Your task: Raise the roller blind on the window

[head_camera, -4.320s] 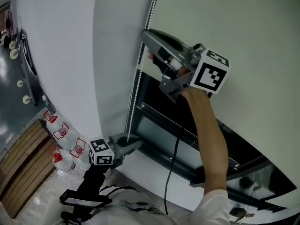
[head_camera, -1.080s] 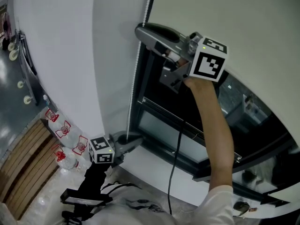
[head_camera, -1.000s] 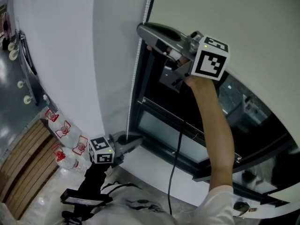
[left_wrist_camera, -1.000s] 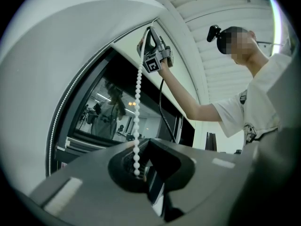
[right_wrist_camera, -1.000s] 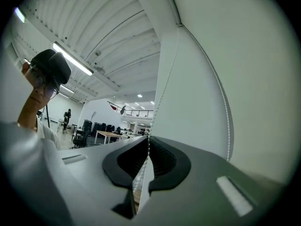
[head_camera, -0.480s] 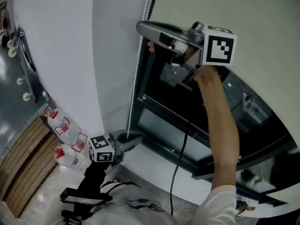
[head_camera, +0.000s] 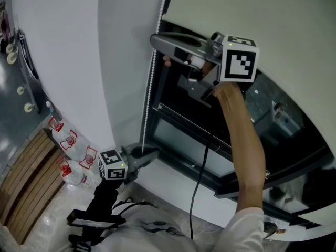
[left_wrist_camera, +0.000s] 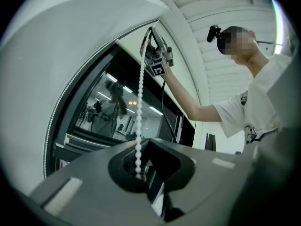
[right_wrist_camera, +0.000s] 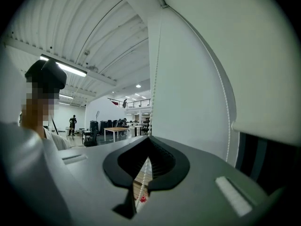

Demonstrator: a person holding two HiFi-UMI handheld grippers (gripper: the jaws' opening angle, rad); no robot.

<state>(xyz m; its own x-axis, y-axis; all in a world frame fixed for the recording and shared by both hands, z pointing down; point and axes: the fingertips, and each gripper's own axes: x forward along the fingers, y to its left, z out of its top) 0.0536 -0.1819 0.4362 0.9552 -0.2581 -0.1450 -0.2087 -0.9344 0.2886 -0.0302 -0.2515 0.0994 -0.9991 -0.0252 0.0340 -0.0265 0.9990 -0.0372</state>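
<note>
— What is at the far left, low down?

— Some clear bottles [head_camera: 69, 140] with red labels lie on the floor, beside wooden slats [head_camera: 26, 185]. I cannot tell if there is anything inside them.

— And next to them?

— The left tool [head_camera: 151, 153] is low, close to the white sill [head_camera: 173, 188], at the bottom left corner of the window [head_camera: 184, 119]. It is clenched on the bead chain [head_camera: 151, 88]. In the left gripper view the beads come down from above and end where the two jaws meet.

— Where does the chain go?

— It runs up along the left side of the window frame, next to the white wall [head_camera: 63, 62], to the right tool [head_camera: 156, 40]. This tool is held high and about level. Its jaws are pressed together on the same chain, and in the right gripper view the beads pass through the narrow slit between them.

— Where is the roller blind?

— The roller blind [head_camera: 252, 9] covers the upper part of the window, and its bottom edge is just above the right tool. Below this edge the dark glass is bare. A black cable [head_camera: 197, 177] hangs from the right tool in front of the glass
</note>
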